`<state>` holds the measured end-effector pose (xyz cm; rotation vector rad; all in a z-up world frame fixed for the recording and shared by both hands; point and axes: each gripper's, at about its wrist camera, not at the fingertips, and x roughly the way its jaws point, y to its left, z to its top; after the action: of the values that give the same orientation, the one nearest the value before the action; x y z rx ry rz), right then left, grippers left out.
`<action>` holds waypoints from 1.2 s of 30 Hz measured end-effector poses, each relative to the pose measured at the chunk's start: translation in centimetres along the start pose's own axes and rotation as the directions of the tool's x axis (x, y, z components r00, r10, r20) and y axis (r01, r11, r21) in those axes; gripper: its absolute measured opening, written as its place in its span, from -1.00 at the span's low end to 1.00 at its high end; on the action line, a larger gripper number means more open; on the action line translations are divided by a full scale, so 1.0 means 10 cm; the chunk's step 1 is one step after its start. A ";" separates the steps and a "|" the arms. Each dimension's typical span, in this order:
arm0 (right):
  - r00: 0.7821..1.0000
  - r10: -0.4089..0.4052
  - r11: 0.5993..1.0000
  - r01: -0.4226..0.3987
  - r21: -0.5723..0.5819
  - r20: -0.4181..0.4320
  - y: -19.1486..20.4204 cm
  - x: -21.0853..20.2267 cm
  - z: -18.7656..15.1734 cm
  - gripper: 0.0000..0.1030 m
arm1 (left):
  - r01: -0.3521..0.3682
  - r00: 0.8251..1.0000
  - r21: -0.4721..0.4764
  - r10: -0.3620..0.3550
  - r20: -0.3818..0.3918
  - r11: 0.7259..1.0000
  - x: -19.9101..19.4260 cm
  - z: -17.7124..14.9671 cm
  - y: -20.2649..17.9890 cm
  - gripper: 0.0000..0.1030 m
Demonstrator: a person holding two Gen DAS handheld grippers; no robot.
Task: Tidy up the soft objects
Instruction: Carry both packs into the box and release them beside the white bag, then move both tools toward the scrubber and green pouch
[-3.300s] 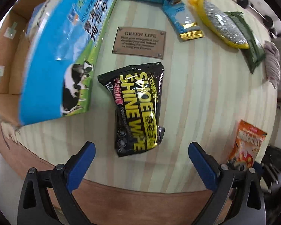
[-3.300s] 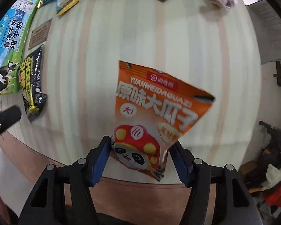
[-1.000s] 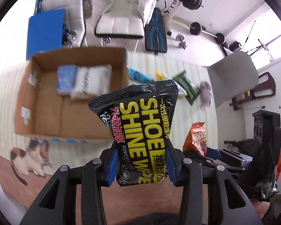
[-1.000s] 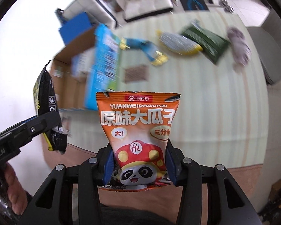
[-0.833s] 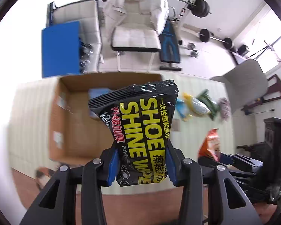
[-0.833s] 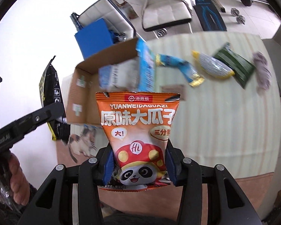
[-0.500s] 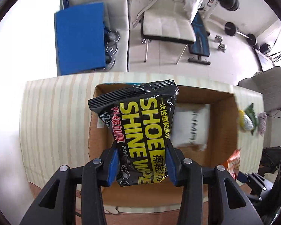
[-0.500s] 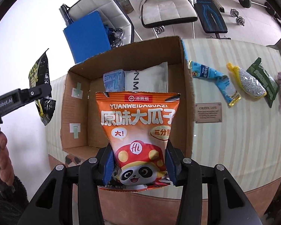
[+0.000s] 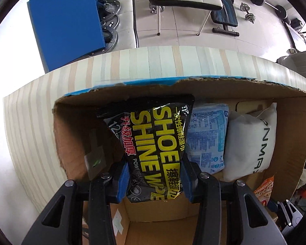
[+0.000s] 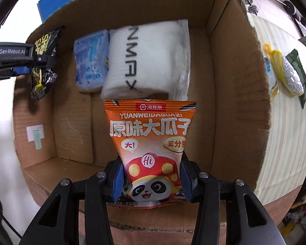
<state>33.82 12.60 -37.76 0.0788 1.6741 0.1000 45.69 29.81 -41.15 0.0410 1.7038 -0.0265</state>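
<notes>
While both grippers hang over it, the cardboard box (image 10: pixel 236 94) fills most of each view, sitting open-topped on a striped table (image 9: pixel 40 110) whose pale surface shows beyond the box's far wall in the left wrist view and to the right of the jaws in the right wrist view. Inside the box, straight ahead of the right jaws and past the top edge of what they hold, a white pillow-like pack (image 10: pixel 151 61) lies printed with dark letters, and pressed against its left side sits a light blue wipes pack (image 10: pixel 90 61). The right gripper (image 10: pixel 153 181) is clenched on the bottom of an orange sunflower-seed bag (image 10: pixel 151 143), which stands upright between the blue pads above the box floor. Well to the left of those jaws, the left gripper (image 9: pixel 155 175) is clamped on the lower part of a black shoe shine wipes pouch (image 9: pixel 153 143); the pouch rises from the jaws with its top against the box's far wall, just left of the blue wipes pack. Outside the box, far right of the right jaws, a yellow-edged silver scrubber (image 10: pixel 289 77) and a green packet (image 10: pixel 299 71) lie side by side on the table.
</notes>
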 end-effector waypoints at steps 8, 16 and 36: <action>0.996 -0.039 0.998 0.043 0.051 -0.078 0.02 0.27 0.06 0.20 | 0.043 0.998 -0.033 -0.044 -0.046 0.999 0.07 0.07 0.05 -0.05; 0.999 -0.009 0.997 0.012 0.080 -0.042 -0.02 0.07 -0.02 0.58 | 0.066 0.996 -0.022 -0.064 0.065 0.998 -0.37 -0.04 0.01 0.53; 0.966 -0.033 0.999 0.035 -0.004 0.258 0.01 -1.27 -0.76 1.00 | 0.003 0.900 -0.059 0.023 0.435 0.998 -1.39 -1.91 -0.15 0.93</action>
<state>27.63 11.13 -24.37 0.0544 1.4143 0.0676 28.54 28.97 -24.84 -0.0009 1.2529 0.0205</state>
